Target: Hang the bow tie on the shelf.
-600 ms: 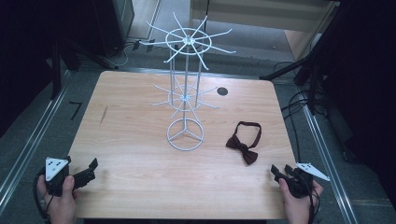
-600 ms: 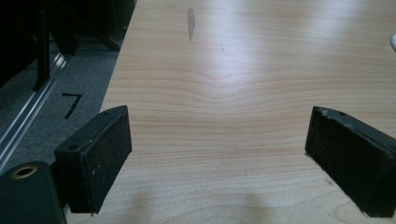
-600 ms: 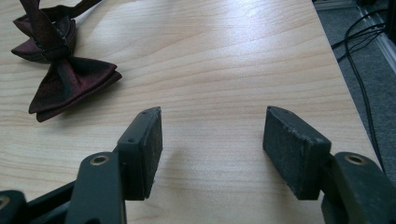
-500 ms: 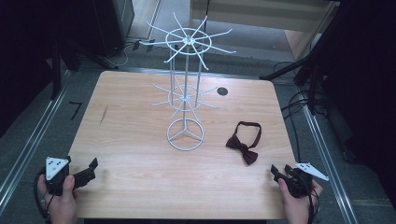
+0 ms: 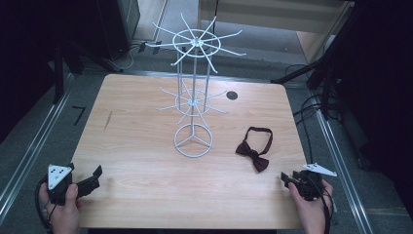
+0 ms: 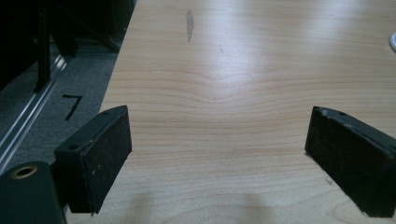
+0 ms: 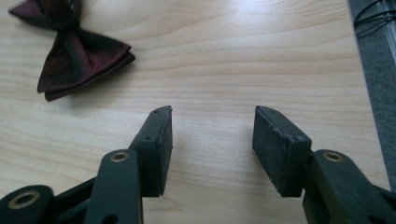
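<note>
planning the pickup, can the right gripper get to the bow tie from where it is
Probably yes. The right gripper hovers open near the table's right front corner, and the dark red bow tie lies just ahead of its jaws with bare wood between. The white wire rack stands off to the side.

A dark maroon bow tie (image 7: 74, 51) with a faint sheen is seen beyond the black fingers (image 7: 156, 149) of the right gripper (image 7: 212, 149), off to their left. A pale wood-grain table (image 6: 243, 93) with a grey smudge is seen between and beyond the black, speckled fingers (image 6: 100, 156) of the left gripper (image 6: 219, 163). The wire stand (image 5: 194, 102) is white.
</note>
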